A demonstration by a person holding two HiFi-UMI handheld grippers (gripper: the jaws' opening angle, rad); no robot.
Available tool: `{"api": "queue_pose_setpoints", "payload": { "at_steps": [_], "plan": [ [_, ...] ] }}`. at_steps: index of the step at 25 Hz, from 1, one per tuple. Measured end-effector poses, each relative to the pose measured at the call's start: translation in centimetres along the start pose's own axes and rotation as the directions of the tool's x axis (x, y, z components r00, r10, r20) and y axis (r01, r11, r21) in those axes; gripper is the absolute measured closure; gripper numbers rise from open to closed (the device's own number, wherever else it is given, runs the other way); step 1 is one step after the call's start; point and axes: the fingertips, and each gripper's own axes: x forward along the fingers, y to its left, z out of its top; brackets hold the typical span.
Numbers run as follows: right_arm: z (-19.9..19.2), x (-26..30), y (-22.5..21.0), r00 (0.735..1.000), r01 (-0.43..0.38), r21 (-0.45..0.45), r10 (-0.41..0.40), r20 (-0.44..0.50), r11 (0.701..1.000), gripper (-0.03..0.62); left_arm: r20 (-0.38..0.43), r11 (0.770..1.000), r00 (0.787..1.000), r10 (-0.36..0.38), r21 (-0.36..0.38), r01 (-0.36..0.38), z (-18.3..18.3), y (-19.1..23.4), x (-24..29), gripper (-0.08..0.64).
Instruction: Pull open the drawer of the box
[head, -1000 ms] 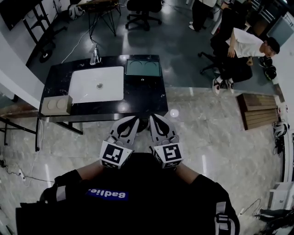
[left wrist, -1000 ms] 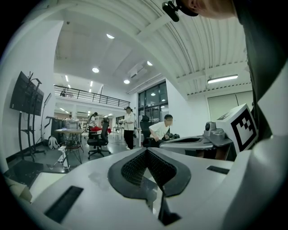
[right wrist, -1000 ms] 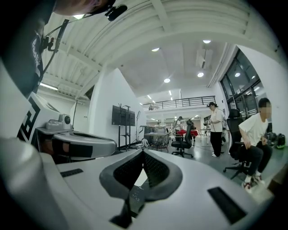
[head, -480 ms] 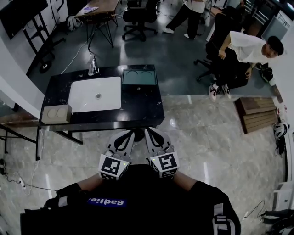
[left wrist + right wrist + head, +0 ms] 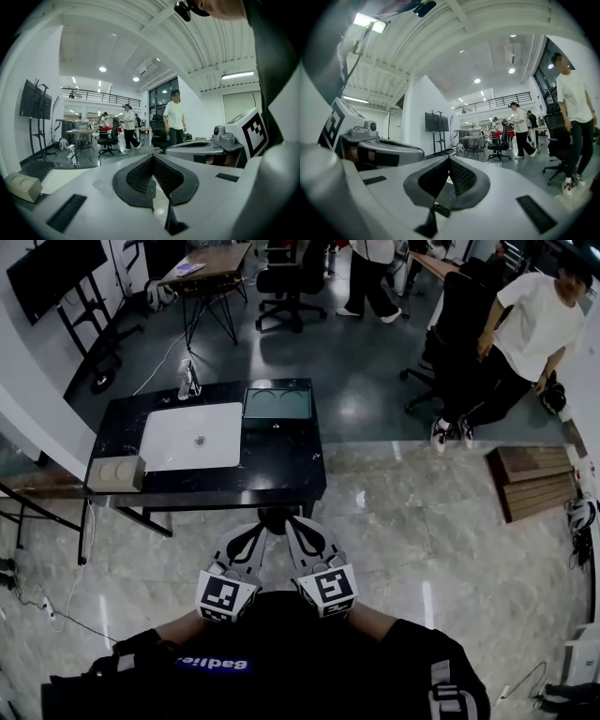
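A dark box with a greenish top [image 5: 277,402] stands at the back right of the black table [image 5: 281,474], a small knob on its front face. Beside it lies a white basin [image 5: 190,436]. A beige box [image 5: 114,473] sits on the table's left end and also shows in the left gripper view [image 5: 21,186]. My left gripper [image 5: 264,525] and right gripper [image 5: 290,522] are held side by side close to my body, short of the table's near edge. Both are shut with nothing between the pads [image 5: 152,157] [image 5: 449,158].
A person in a white shirt [image 5: 539,324] stands at the right by an office chair [image 5: 455,334]; another person [image 5: 370,268] walks at the back. A wooden pallet [image 5: 534,479] lies on the floor at right. Cables [image 5: 42,601] trail on the floor left of the table.
Both grippers sit lower in the head view, with the table's near edge farther ahead of them. The person at right has risen from a bent pose to standing.
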Motion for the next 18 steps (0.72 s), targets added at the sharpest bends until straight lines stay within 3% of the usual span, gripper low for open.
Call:
{"api": "queue_pose_setpoints", "payload": {
  "at_steps": [8, 18],
  "plan": [
    [-2.4, -1.9, 0.8, 0.997, -0.072, 0.049, 0.073, -0.017, 0.996, 0.592, -0.062, 0.999, 0.997, 0.045, -0.013, -0.045, -1.8, -2.2, -0.9, 0.56],
    [-0.5, -4.1, 5.0, 0.996, 0.089, -0.033, -0.09, -0.028, 0.996, 0.592, 0.048, 0.998, 0.998, -0.048, -0.028, 0.049, -0.6, -1.2, -6.3, 0.56]
  ]
}}
